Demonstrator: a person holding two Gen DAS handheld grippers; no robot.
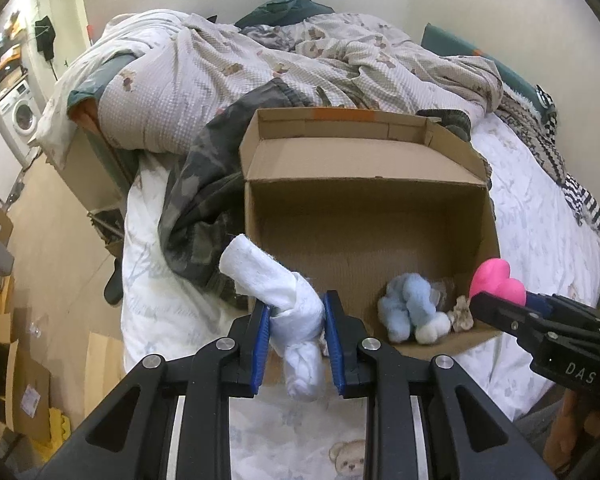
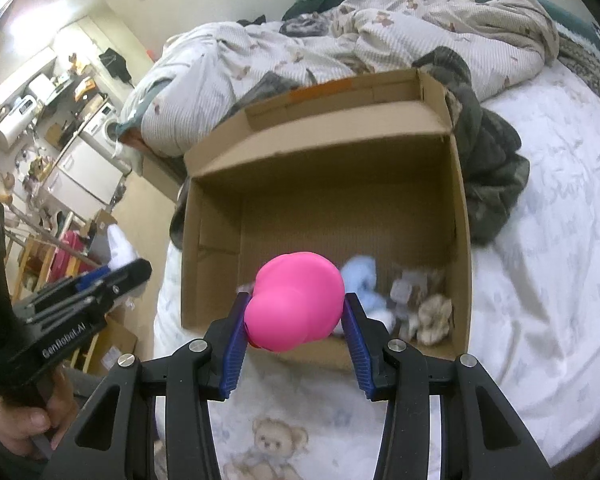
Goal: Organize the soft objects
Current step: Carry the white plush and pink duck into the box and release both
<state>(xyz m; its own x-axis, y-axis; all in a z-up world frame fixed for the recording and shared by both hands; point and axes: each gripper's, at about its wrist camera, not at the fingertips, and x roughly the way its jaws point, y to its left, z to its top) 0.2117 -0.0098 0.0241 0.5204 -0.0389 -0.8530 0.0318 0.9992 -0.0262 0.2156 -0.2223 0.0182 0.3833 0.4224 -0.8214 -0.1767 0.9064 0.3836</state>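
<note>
We note a white rolled cloth [image 1: 290,312], knotted at its lower end, pinched between the blue fingers [image 1: 260,350] of the left gripper [image 1: 296,344] at lower centre of the left wrist view, at the near edge of the cardboard box [image 1: 364,184]. A pink soft toy [image 2: 296,300] sits clamped between the fingers [image 2: 358,344] of the right gripper [image 2: 294,340], above the box's near wall in the right wrist view. In the left view the same toy shows at the right edge, over the box's right corner.

Inside the box, lower right corner: a light blue plush [image 1: 410,312] with white parts, and just beside it a small beige plush [image 1: 462,314].

The box stands open on the bed [image 1: 540,248], centre frame. A dark camouflage garment [image 1: 204,200] lies against the box's left side. A rumpled bear-print duvet [image 1: 228,76] is heaped beyond, upper frame. A washing machine [image 1: 22,114] shows at far left.
</note>
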